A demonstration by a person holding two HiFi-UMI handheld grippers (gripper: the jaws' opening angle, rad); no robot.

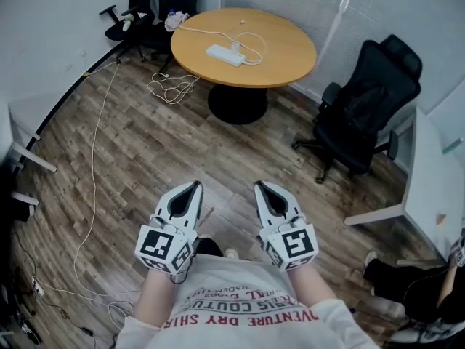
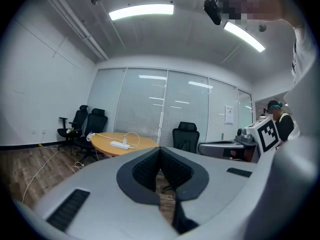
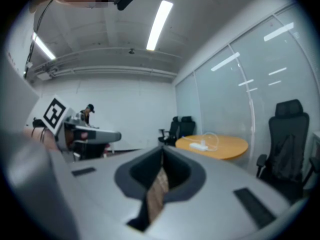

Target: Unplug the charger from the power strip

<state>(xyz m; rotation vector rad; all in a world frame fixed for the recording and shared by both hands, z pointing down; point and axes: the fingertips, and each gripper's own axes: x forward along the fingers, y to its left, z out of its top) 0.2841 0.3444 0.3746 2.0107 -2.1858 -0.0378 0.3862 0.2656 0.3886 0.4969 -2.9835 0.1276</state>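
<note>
A white power strip (image 1: 225, 54) lies on the round wooden table (image 1: 283, 64) across the room, with a small white charger (image 1: 235, 46) plugged into it and a white cable looping beside it. The strip (image 2: 119, 144) shows small in the left gripper view and again as the strip (image 3: 199, 146) in the right gripper view. Both grippers are held close to my body, far from the table. My left gripper (image 1: 195, 185) is shut with nothing in it. My right gripper (image 1: 260, 185) is shut too, also on nothing.
A black office chair (image 1: 367, 104) stands right of the table, two more chairs (image 1: 156, 6) behind it at the left. A white cable (image 1: 93, 187) trails over the wood floor at the left. A white desk (image 1: 436, 180) is at the right, with a person (image 1: 418, 289) seated near it.
</note>
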